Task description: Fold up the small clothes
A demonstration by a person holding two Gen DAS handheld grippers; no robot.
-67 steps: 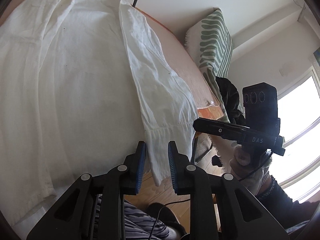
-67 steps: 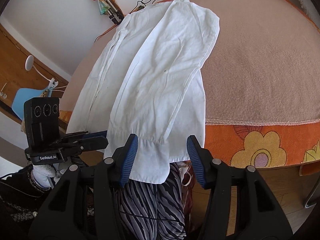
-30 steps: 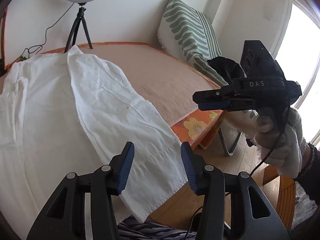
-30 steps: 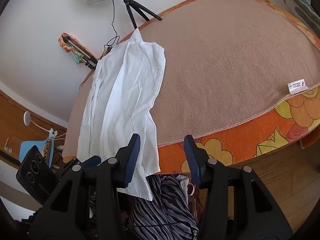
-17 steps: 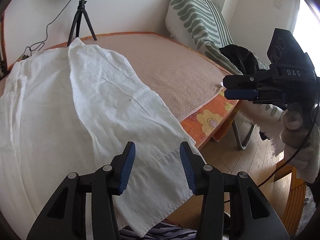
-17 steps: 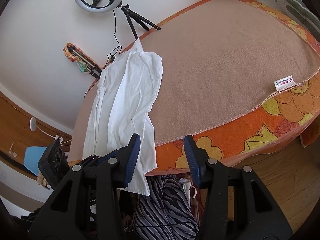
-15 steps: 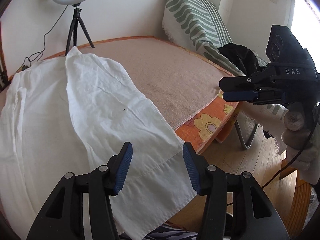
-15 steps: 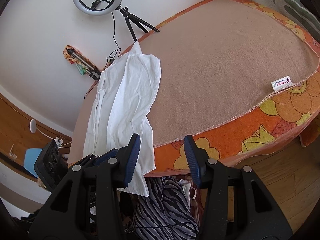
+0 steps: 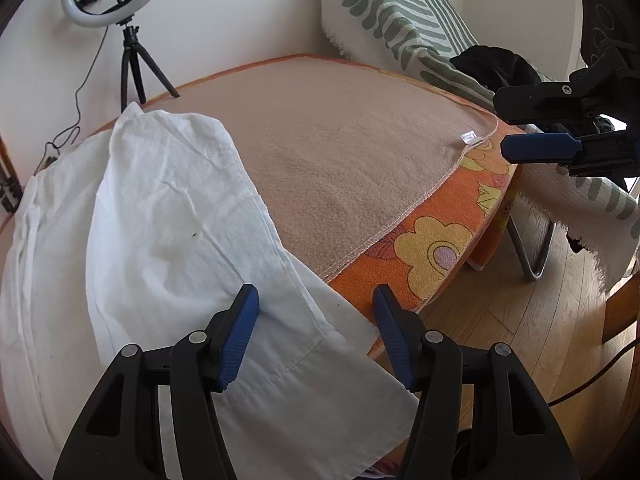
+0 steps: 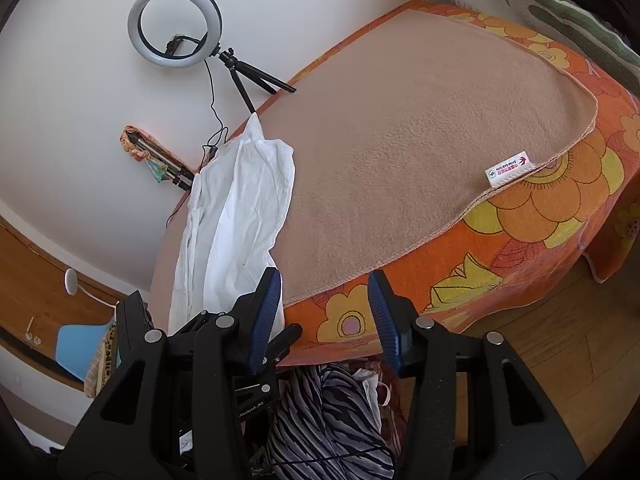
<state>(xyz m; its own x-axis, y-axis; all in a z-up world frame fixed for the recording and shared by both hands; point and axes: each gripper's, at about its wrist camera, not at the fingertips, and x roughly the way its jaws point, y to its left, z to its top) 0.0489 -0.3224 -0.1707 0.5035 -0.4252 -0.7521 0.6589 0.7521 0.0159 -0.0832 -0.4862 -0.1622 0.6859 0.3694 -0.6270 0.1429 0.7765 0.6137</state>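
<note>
White shirt (image 9: 160,232) is spread out on the left part of the tan blanket (image 9: 360,160), with one sleeve folded in over the body and its cuff hanging off the near edge of the bed. An orange flowered cover (image 9: 440,240) shows under the blanket along that edge. The left gripper (image 9: 316,328) hovers right over the cuff, jaws about halfway apart; they've just been opening a bit, and the cloth sits below them, not pinched. The right gripper (image 10: 326,316) is off to the side past the shirt, over the bed edge, jaws also about half open with nothing between them. From the left camera it shows up at the far right, blue pad (image 9: 540,148) sticking out. A ring light (image 10: 174,24) on a small tripod stands at the far side by the wall, and a green striped pillow (image 9: 384,12) leans in the corner. Wood floor (image 9: 520,320) below.
</note>
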